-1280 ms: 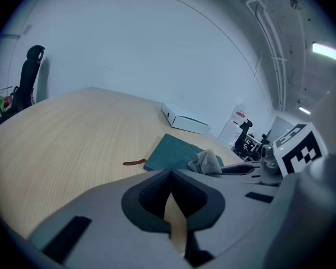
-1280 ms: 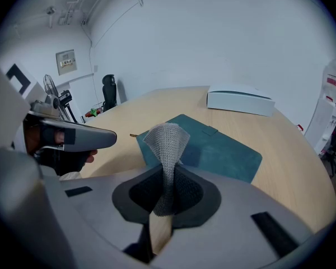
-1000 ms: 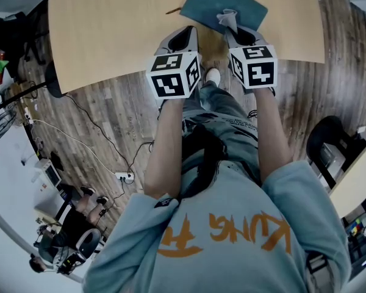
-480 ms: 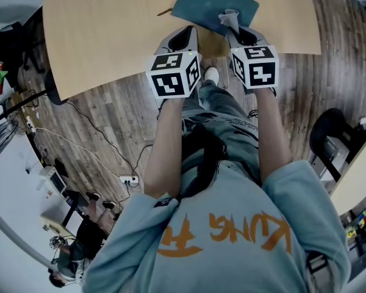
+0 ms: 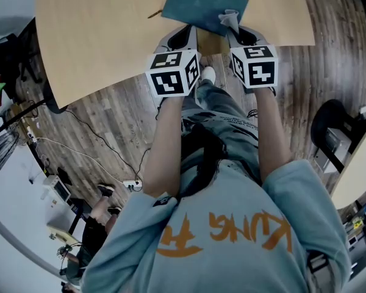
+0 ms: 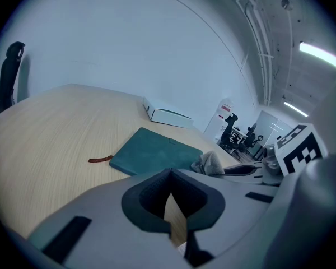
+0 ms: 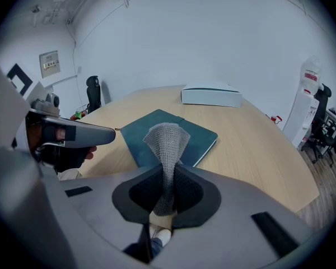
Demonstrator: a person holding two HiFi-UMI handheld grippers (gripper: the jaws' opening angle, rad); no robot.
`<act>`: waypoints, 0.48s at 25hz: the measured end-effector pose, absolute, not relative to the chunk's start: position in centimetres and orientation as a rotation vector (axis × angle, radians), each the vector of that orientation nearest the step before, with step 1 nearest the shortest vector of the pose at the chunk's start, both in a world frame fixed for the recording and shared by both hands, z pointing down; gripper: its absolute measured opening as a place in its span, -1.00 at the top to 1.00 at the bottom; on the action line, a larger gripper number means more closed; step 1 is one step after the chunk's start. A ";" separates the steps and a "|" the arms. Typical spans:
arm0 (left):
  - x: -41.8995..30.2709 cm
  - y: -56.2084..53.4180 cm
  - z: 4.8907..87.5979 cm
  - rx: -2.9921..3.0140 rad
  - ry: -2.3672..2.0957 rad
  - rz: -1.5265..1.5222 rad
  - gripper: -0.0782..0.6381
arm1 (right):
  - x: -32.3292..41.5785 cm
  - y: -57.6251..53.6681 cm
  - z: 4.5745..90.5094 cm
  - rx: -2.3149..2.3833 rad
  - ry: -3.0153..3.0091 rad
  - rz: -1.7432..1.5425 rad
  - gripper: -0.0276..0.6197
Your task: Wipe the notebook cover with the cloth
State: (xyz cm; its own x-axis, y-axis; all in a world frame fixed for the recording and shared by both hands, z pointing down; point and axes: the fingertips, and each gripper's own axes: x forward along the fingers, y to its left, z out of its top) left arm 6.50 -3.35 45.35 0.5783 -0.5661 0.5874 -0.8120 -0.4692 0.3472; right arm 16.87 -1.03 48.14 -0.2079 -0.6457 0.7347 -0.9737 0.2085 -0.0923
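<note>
A teal notebook [image 5: 204,6] lies flat near the front edge of the light wooden table [image 5: 104,35], seen also in the left gripper view as notebook [image 6: 155,152] and in the right gripper view as notebook [image 7: 193,139]. My right gripper [image 5: 236,30] is shut on a grey knitted cloth [image 7: 167,150], whose free end cloth [image 5: 229,19] stands up over the notebook's near corner. My left gripper [image 5: 184,34] is shut with nothing in it, just short of the notebook's near edge, left gripper [image 6: 171,198].
A white box [image 6: 167,116] sits at the table's far side, box [image 7: 210,96]. A thin reddish bookmark ribbon [image 6: 100,159] trails from the notebook's left edge. Office chairs stand beyond the table. Wood floor, cables and the person's legs lie below the grippers.
Both grippers have crept a little forward toward the notebook, so the table and notebook sit slightly lower and more leftward in the head view. The cloth stays clamped in the right gripper.
</note>
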 end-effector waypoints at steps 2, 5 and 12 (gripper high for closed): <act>6.8 -3.4 45.4 2.207 -1.087 0.521 0.73 | 17.3 -0.9 48.2 1.503 -1.913 0.765 0.82; 6.9 -3.7 45.3 2.209 -1.084 0.508 0.73 | 18.1 -0.9 48.1 1.538 -1.906 0.834 0.82; 5.4 -4.4 44.5 2.185 -1.139 0.464 0.73 | 18.3 -2.9 45.9 1.581 -1.950 0.842 0.82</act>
